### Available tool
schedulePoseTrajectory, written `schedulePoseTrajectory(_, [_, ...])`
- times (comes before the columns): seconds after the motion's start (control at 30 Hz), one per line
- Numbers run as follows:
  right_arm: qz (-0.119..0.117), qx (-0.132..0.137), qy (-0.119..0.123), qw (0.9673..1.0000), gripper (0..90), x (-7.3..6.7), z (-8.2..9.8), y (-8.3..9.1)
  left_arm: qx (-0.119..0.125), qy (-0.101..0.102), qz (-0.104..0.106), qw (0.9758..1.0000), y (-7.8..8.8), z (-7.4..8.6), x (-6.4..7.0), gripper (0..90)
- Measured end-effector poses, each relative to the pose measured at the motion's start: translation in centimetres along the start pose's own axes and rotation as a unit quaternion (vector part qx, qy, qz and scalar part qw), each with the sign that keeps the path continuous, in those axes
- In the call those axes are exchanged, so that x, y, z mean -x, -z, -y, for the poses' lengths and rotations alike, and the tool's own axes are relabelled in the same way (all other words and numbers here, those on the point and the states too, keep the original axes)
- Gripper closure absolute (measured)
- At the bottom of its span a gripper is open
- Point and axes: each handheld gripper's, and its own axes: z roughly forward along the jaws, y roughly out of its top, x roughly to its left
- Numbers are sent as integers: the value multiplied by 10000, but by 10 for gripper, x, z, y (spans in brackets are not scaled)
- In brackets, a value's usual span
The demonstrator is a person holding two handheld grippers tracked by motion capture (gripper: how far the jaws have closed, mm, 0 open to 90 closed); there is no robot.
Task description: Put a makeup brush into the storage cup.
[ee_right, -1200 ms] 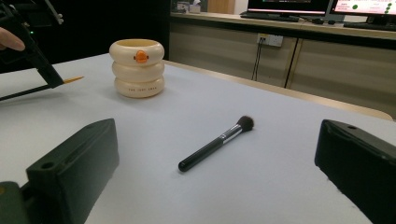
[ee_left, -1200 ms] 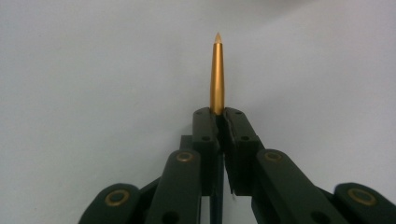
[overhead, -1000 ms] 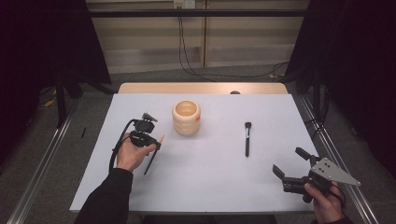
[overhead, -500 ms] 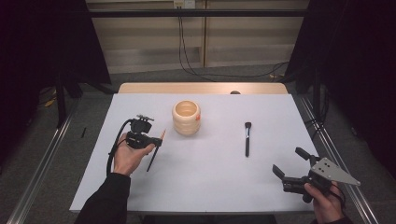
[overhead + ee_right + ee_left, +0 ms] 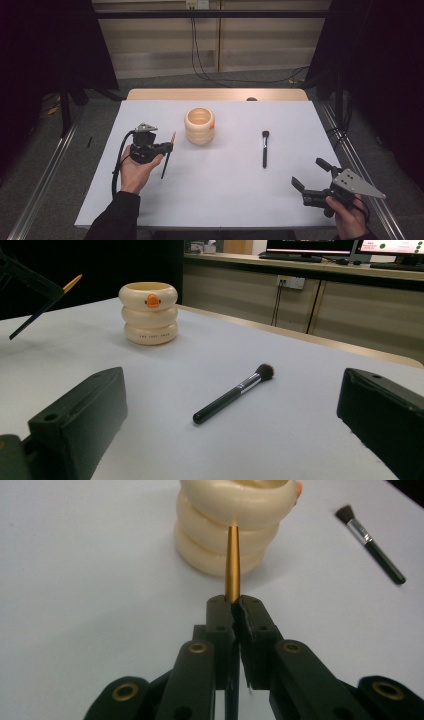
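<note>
Table, white-topped: bears a cream ringed cup with an orange beak mark, the landmark here. Left gripper, left of the cup, clenched on a slim gold-tipped brush; right gripper, well right of the cup, jaws released and empty. Black makeup brush lies right of the cup; step judged: carrying the held brush to the cup, next lifting its tip over the rim.

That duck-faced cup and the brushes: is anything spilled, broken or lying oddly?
Nothing stands out. The cup stands upright and whole on the table. One brush lies flat beside it. The left gripper holds a thin gold-ended brush off the table, tilted, pointing at the cup. Nothing is spilled.
</note>
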Motion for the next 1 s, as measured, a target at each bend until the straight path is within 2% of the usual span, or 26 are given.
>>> schedulePoseTrajectory(0.17, [-17, -20, -39, 10000, 0, 0, 0, 1, 361, 21, 17, 9993, 7, -2, 0, 842])
schedulePoseTrajectory(0.33, [-44, -9, 0, 10000, 0, 0, 0, 1, 827, -25, 68, 9965, 13, 0, 1, 841])
schedulePoseTrajectory(0.37, [-19, 6, -6, 10000, 0, 0, 0, 1, 853, -101, 24, 9963, 15, 0, 1, 842])
schedulePoseTrajectory(0.4, [-6, 0, -47, 10000, 0, 0, 0, 1, 975, -33, 51, 9952, 15, 0, 2, 842])
schedulePoseTrajectory(0.43, [-9, -6, -51, 10000, 0, 0, 0, 1, 957, -57, 45, 9954, 17, 0, 2, 841])
schedulePoseTrajectory(0.47, [-11, -4, -51, 10000, 0, 0, 0, 1, 1060, -47, 6, 9944, 18, 1, 3, 842])
schedulePoseTrajectory(0.53, [-21, -2, -35, 10000, 0, 0, 0, 1, 1191, -45, 66, 9928, 19, 2, 3, 841])
schedulePoseTrajectory(0.57, [-29, 0, -29, 10000, 0, 0, 0, 1, 1296, -69, 44, 9915, 21, 2, 4, 841])
schedulePoseTrajectory(0.63, [12, 9, -25, 10000, 0, 0, 0, 1, 1505, -151, 183, 9883, 24, 3, 4, 841])
schedulePoseTrajectory(0.67, [1, 8, -27, 10000, 0, 0, 0, 1, 1638, -130, 131, 9863, 26, 3, 6, 841])
schedulePoseTrajectory(0.73, [-36, 34, -65, 10000, 0, 0, 0, 1, 1758, -202, 172, 9841, 29, 3, 7, 841])
schedulePoseTrajectory(0.83, [-37, 29, -93, 9999, 0, 0, 0, 1, 1887, -210, 153, 9817, 32, 3, 9, 841])
schedulePoseTrajectory(0.87, [-18, 31, -79, 10000, 0, 0, 0, 2, 1865, -266, 158, 9820, 34, 2, 9, 841])
schedulePoseTrajectory(1.0, [-8, 29, -75, 10000, 0, 0, 0, 1, 1975, -224, 147, 9799, 40, 2, 9, 841])
